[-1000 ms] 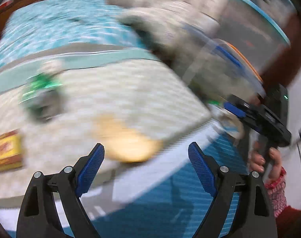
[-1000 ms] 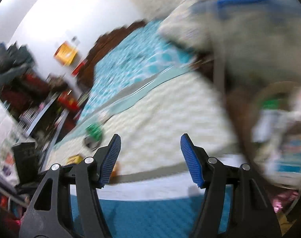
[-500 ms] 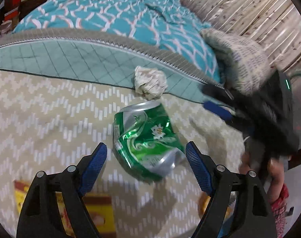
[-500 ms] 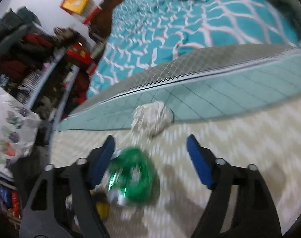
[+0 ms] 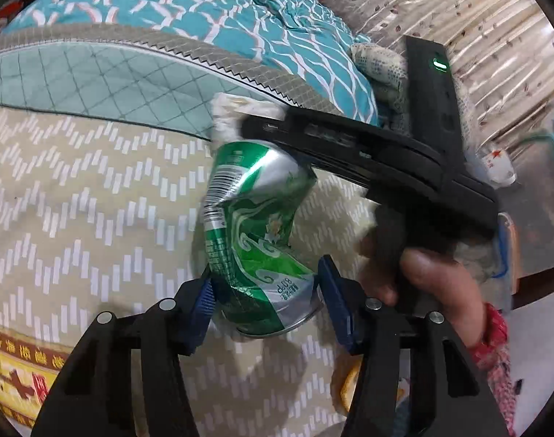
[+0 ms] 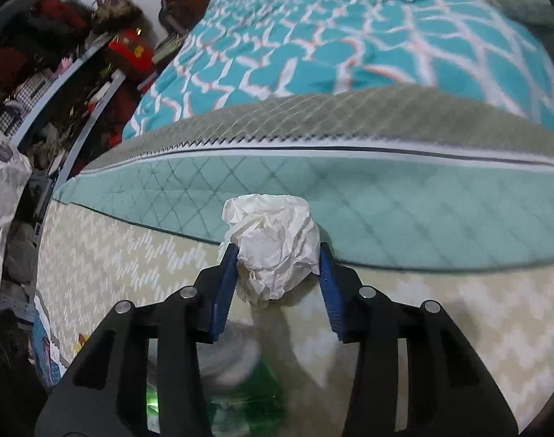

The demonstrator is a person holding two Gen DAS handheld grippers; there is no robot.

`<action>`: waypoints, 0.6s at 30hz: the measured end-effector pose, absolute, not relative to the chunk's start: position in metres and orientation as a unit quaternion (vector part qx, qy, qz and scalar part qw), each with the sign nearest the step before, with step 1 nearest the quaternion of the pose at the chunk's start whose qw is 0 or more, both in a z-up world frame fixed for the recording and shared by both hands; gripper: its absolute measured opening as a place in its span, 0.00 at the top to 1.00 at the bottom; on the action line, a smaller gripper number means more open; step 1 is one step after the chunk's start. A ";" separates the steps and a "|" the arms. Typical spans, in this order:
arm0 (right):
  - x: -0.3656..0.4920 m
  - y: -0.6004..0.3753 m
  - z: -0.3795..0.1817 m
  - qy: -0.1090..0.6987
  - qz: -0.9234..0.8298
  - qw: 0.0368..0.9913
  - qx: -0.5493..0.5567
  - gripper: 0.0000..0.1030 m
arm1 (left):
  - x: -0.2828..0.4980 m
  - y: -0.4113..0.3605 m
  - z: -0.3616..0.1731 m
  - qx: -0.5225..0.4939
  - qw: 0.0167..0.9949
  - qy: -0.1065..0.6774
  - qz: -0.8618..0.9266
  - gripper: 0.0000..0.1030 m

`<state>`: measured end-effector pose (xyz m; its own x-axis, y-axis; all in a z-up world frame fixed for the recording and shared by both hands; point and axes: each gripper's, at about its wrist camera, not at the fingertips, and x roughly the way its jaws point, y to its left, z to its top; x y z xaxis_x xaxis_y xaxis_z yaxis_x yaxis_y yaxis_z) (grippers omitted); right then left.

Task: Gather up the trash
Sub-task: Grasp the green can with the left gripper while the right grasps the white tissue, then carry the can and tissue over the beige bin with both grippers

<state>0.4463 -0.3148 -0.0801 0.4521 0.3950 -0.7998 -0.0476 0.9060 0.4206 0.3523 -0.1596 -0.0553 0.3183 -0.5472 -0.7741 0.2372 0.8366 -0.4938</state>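
You have one crushed green can (image 5: 255, 240) and one crumpled white paper ball (image 6: 273, 247), both on the chevron-patterned mat (image 5: 76, 189) near the quilted mattress edge (image 6: 386, 200). Your left gripper (image 5: 266, 291) is clenched on the near end of the can, blue pads (image 5: 333, 306) pressing both sides. Your right gripper (image 6: 277, 273) grasps the paper ball between its pads, just beside the mattress. From the left camera, your right hand (image 5: 422, 284) wraps the handle at right, its gripper reaching leftward beyond the can's far end.
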 end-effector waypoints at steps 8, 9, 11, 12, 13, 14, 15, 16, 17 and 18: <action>0.354 -0.397 -0.038 0.445 0.105 0.863 0.215 0.57 | 0.312 -0.170 -0.040 -0.146 0.793 0.523 -0.275 0.51; 0.335 -0.409 -0.034 0.436 0.105 0.865 0.223 0.57 | 0.303 -0.170 -0.037 -0.148 0.792 0.521 -0.282 0.51; 0.296 -0.425 -0.031 0.421 0.098 0.872 0.230 0.57 | 0.282 -0.172 -0.031 -0.148 0.788 0.519 -0.295 0.51; 0.279 -0.432 -0.030 0.415 0.093 0.875 0.232 0.57 | 0.271 -0.172 -0.029 -0.145 0.787 0.519 -0.302 0.51; 0.257 -0.441 -0.031 0.409 0.087 0.877 0.237 0.57 | 0.262 -0.172 -0.028 -0.142 0.784 0.519 -0.308 0.51; 0.236 -0.448 -0.032 0.402 0.081 0.878 0.246 0.57 | 0.251 -0.173 -0.027 -0.138 0.782 0.520 -0.315 0.51; 0.222 -0.453 -0.033 0.396 0.077 0.879 0.254 0.57 | 0.240 -0.174 -0.026 -0.134 0.781 0.519 -0.321 0.52; 0.207 -0.456 -0.035 0.392 0.072 0.879 0.261 0.57 | 0.228 -0.173 -0.023 -0.132 0.780 0.517 -0.327 0.52; 0.186 -0.464 -0.037 0.387 0.066 0.879 0.270 0.57 | 0.218 -0.172 -0.022 -0.131 0.778 0.515 -0.335 0.52; 0.164 -0.470 -0.039 0.380 0.058 0.880 0.280 0.57 | 0.208 -0.171 -0.020 -0.132 0.776 0.514 -0.342 0.52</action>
